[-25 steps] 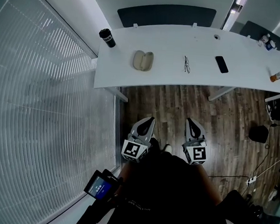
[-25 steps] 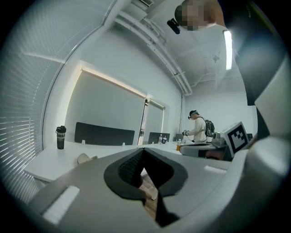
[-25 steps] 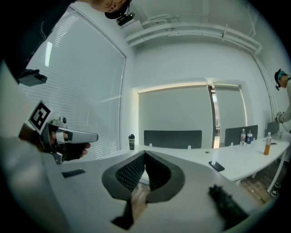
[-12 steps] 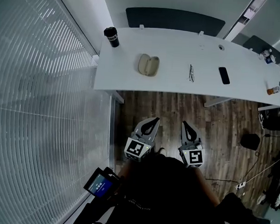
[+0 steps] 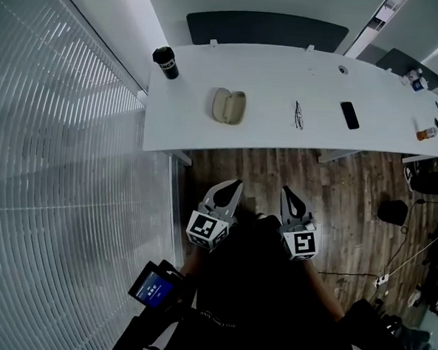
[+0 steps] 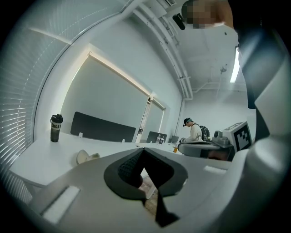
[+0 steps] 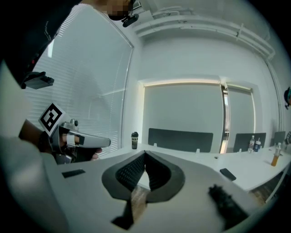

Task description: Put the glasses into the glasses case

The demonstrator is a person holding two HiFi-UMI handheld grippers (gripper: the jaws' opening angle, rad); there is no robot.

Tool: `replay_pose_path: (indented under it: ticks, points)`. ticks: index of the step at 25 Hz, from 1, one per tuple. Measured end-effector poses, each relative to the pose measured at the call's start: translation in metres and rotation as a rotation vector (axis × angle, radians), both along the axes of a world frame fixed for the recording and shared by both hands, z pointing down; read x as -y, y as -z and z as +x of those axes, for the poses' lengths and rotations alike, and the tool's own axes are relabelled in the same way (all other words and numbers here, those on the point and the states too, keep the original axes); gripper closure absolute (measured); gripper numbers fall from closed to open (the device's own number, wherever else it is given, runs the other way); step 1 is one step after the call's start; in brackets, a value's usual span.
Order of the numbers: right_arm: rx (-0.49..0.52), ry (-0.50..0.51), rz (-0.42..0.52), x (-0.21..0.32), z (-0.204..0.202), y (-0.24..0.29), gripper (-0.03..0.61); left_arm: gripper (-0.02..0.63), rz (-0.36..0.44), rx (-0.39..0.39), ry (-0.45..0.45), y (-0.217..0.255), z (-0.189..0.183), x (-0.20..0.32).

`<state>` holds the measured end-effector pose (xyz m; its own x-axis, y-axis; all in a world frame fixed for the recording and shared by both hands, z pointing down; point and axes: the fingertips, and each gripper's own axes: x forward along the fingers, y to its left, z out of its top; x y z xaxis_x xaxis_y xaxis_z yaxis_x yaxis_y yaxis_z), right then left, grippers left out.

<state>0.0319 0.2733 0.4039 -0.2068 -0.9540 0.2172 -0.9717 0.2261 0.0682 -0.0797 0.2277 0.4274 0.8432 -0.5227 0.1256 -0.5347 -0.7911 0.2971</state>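
we draw nearer the desk (image 5: pixel 284 75), left gripper (image 5: pixel 235 184) and right gripper (image 5: pixel 286 190) both closed on nothing.
the glasses (image 5: pixel 298 115) lie on the desk, well apart from the open glasses case (image 5: pixel 228 106); the reach is not yet begun.

An office is shown: a long white desk (image 5: pixel 269 85) is set before dark divider screens (image 5: pixel 265 29), and the window side is covered by slatted blinds (image 5: pixel 64 168). A phone (image 5: pixel 349 115) and a travel tumbler (image 5: pixel 166 62) are left on the desk, while a power strip (image 5: pixel 382 280) with its cable is laid on the wood-patterned floor (image 5: pixel 351 193). Large wall panels (image 7: pixel 182 109) under a strip light, exposed ceiling pipes (image 6: pixel 168 50) and a person with a backpack (image 6: pixel 194 132) at a further desk are seen from the gripper views.
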Motion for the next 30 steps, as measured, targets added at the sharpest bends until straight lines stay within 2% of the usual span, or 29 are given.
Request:
replay_pose_path:
  ticks: [6,11,14,22,30]
  points:
    - [0.028,-0.033,0.014,0.041,0.033,0.0,0.571,0.606,-0.019,0.02,0.013,-0.004,0.02,0.031]
    - [0.043,-0.033,0.029,0.067,0.063,0.007,0.571,0.606,-0.009,0.029,-0.022,0.0,0.056,0.047]
    - [0.058,-0.048,0.038,0.077,0.083,0.01,0.571,0.606,-0.029,0.067,-0.014,0.003,0.073,0.06]
    - [0.134,-0.116,-0.018,0.081,0.14,-0.012,0.571,0.606,-0.044,0.134,-0.041,-0.001,0.122,0.066]
    - [0.089,-0.035,-0.033,0.095,0.168,-0.032,0.571,0.606,-0.087,0.186,-0.004,-0.016,0.144,0.072]
